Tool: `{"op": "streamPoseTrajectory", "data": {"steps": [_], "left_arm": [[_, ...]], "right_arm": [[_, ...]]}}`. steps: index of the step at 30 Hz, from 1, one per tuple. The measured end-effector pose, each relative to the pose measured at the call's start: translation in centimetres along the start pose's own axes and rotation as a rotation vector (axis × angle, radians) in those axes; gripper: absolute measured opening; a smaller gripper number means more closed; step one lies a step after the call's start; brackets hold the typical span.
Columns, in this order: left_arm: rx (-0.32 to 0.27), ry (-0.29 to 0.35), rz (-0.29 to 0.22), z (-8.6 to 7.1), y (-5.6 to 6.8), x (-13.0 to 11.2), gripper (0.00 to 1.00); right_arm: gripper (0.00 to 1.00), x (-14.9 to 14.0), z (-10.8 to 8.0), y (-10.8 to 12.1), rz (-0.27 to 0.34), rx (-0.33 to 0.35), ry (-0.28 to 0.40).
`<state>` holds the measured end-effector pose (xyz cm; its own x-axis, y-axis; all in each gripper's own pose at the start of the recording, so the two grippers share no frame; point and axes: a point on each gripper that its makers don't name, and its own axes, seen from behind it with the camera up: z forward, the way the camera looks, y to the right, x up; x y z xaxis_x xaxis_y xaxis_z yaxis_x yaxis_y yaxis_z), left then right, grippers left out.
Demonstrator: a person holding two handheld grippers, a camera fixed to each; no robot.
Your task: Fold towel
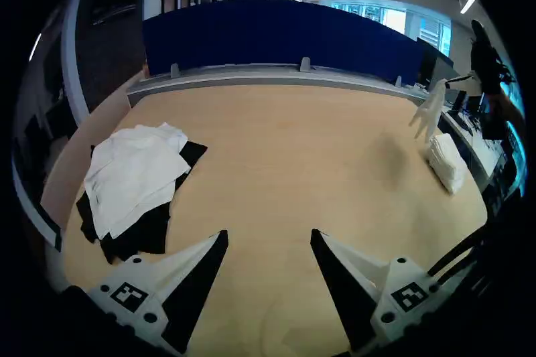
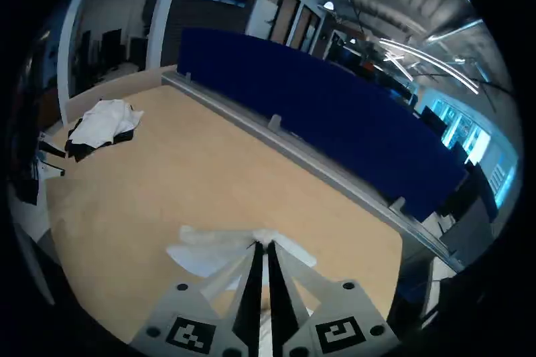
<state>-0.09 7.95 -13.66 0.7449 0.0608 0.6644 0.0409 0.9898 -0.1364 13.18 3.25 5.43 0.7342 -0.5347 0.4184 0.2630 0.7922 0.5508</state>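
Pinching the white towel (image 2: 208,253) in my clenched right claw (image 2: 263,244), I hold my left claw (image 1: 269,240) released over the tabletop (image 1: 288,149), beside heaped white and black cloths (image 1: 134,176).

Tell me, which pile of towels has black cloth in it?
The messy pile: black cloth pokes out from under the white. The neat folded stack is all white.

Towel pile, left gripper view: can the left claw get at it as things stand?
Probably yes. The left claw is open and empty, and only bare table lies between it and the towel pile. The right claw, shut on a white towel, is not in that path.
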Motion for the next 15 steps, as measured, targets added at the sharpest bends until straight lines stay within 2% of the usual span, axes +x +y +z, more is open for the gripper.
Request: {"op": "streamPoseTrajectory", "data": {"steps": [8,15], "left_arm": [[-0.001,-0.001,0.001,0.1,0.8,0.4,0.91],[0.001,-0.003,0.008,0.1,1.0,0.5,0.91]], "right_arm": [[0.05,-2.4,-1.3,4.1,0.012,-0.052,-0.028],[0.05,-3.6,-1.7,6.3,0.027,-0.079,-0.040]]}}
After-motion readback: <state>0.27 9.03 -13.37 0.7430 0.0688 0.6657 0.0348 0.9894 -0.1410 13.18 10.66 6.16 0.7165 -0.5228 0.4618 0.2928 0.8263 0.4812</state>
